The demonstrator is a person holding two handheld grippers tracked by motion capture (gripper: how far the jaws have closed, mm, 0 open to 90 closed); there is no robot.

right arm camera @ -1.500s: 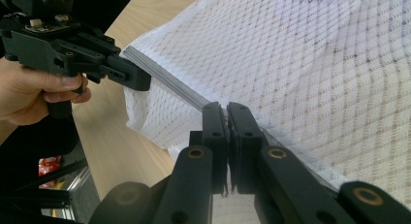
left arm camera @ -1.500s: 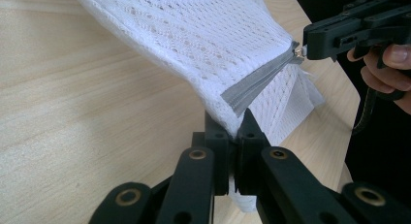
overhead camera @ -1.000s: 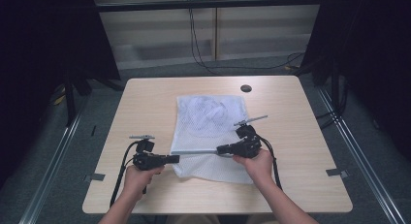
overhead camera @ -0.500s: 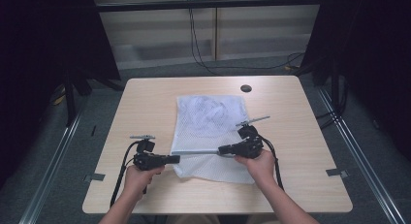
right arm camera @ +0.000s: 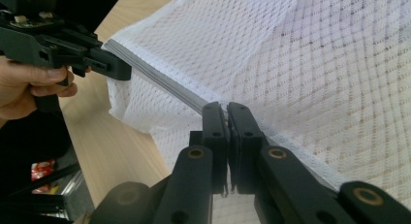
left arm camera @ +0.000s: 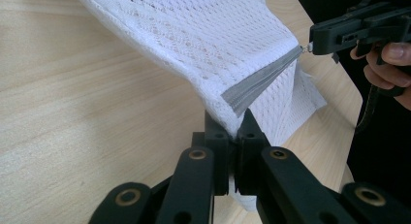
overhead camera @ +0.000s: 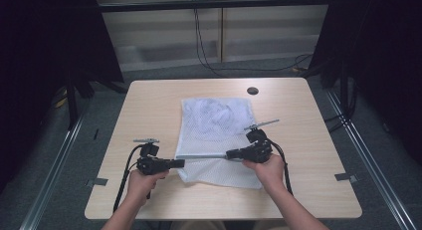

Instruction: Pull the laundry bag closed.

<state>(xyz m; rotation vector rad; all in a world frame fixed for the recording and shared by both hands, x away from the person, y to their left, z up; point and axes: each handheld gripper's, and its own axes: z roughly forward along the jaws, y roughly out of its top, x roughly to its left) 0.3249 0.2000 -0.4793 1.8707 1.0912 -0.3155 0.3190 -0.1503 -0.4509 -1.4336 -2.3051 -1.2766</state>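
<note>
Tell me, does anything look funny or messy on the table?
Not much. The white mesh bag lies a bit crooked and rumpled, and its grey zipper is pulled taut off the table between the left gripper and right gripper. Nothing looks torn or spilled.

Lab recording bay, not a home. Bare light-wood table on grey carpet, boxed in by black curtains, with metal floor rails on both sides. Loose cables hang down the back wall.
</note>
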